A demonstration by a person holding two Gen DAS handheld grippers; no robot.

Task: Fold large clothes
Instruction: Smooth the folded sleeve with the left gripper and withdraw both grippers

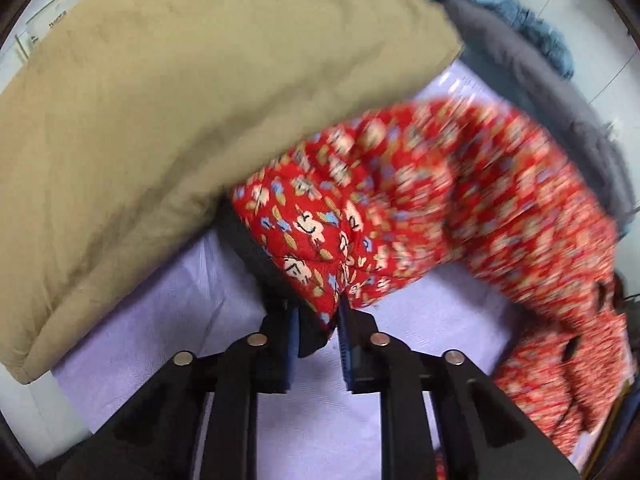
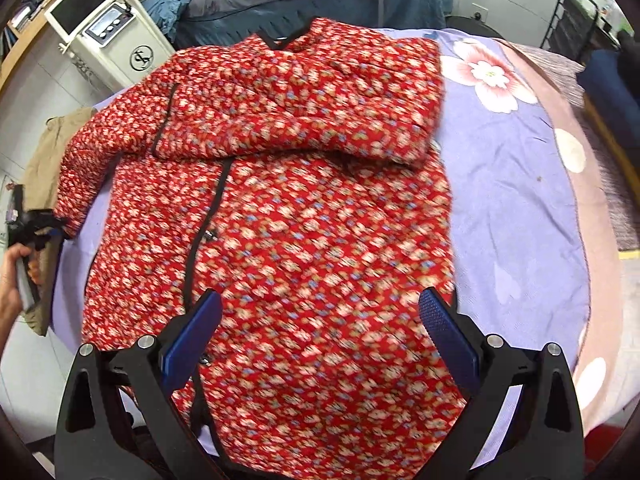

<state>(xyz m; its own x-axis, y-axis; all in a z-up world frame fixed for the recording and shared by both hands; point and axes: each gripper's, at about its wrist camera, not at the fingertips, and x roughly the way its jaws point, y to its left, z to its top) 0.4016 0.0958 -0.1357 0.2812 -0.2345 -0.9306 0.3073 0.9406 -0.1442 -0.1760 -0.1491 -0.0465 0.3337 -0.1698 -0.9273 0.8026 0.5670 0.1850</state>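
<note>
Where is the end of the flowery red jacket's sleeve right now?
In the left wrist view, the sleeve end is pinched in the left claw, low in the middle, above the purple sheet, beside the tan cloth.

Left claw (image 1: pixel 318 320) apparently clamped, right claw (image 2: pixel 320 320) agape

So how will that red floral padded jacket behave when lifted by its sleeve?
The red floral jacket looks quilted, so probably bulky yet floppy: one sleeve already lies folded across the chest. The left gripper, jaws shut on the cuff, will likely drag the sleeve, not lift the body.
</note>
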